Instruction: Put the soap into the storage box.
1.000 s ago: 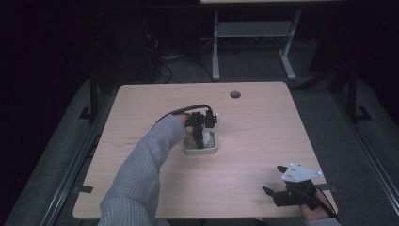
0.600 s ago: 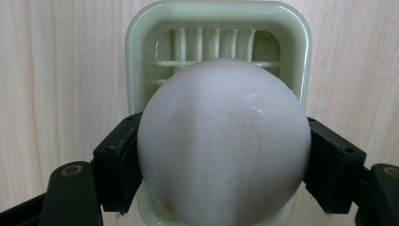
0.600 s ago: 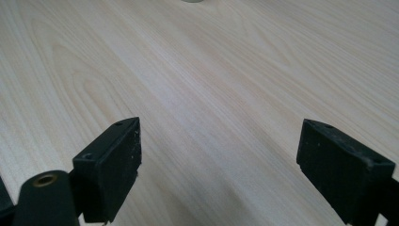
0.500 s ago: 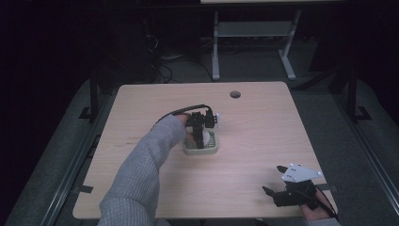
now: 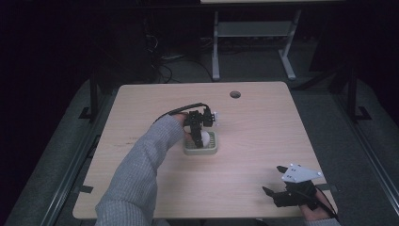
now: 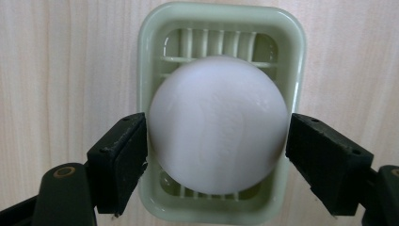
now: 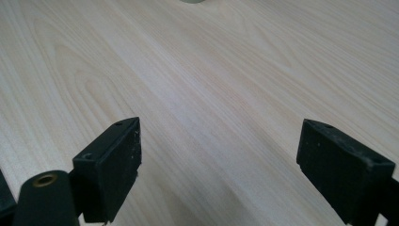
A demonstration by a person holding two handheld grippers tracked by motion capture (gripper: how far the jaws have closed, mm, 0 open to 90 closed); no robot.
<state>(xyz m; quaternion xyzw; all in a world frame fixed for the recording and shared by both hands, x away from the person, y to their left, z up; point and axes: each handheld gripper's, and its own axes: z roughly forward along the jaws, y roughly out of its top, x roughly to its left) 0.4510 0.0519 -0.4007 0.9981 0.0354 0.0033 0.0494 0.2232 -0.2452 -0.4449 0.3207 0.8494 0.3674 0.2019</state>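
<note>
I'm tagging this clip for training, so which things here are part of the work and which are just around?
In the job:
- white ball, between the jaws of the left gripper
- pale green slotted tray beneath it

Just about:
- right gripper, open above bare table
- grey stand behind the table

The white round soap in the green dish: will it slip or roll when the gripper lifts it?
The soap looks smooth and domed, so it may slip between the left gripper jaws. If dropped on the table, it would probably roll. The ribbed dish likely steadies it.

Wooden table (image 5: 263, 136) bearing green dish (image 5: 201, 149)
</note>
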